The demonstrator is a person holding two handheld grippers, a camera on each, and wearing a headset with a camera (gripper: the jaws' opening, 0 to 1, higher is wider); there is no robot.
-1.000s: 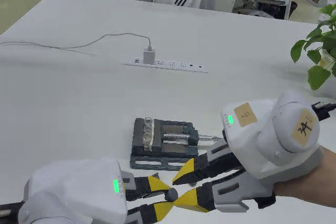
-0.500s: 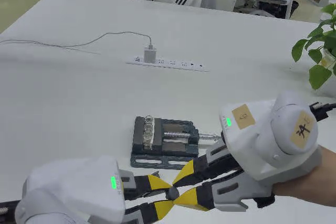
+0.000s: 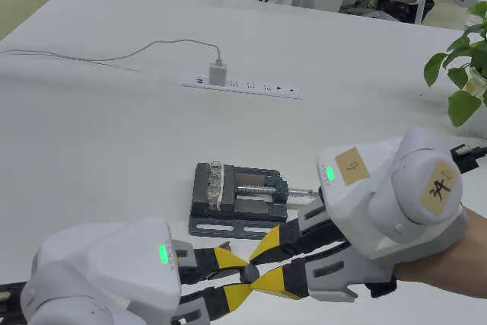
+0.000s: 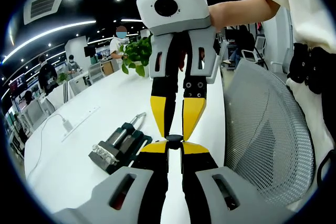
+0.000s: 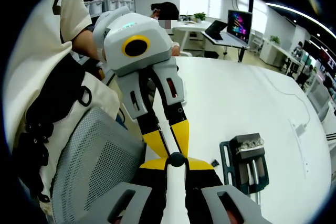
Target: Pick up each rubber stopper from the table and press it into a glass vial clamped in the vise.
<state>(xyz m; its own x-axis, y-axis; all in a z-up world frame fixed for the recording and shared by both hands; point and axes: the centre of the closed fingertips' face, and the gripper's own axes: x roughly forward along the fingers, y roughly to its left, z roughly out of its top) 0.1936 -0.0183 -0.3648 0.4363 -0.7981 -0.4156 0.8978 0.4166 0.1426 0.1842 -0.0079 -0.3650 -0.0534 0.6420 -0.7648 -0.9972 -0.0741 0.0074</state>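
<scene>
A small dark rubber stopper (image 3: pixel 249 273) is pinched where the yellow fingertips of both grippers meet, in front of the vise (image 3: pixel 262 226). My left gripper (image 3: pixel 242 275) reaches in from the lower left and my right gripper (image 3: pixel 257 270) from the right, tip to tip, both shut on the stopper. The stopper (image 4: pixel 173 138) sits at my own tips in the left gripper view, with the right gripper's fingers (image 4: pixel 163 114) coming down onto it. In the right gripper view the stopper (image 5: pixel 177 158) shows as a round ball. Glass vials (image 3: pixel 215 184) stand clamped at the vise's left end.
A white power strip (image 3: pixel 243 87) with a charger and cable lies farther back on the white table (image 3: pixel 114 142). A green plant (image 3: pixel 464 58) stands at the right edge. A small dark piece (image 5: pixel 214 162) lies beside the vise (image 5: pixel 247 163). A mesh chair (image 4: pixel 262 129) stands behind the person.
The head camera has tipped a little. Both grippers stay tip to tip on the stopper, which has risen slightly toward the vise.
</scene>
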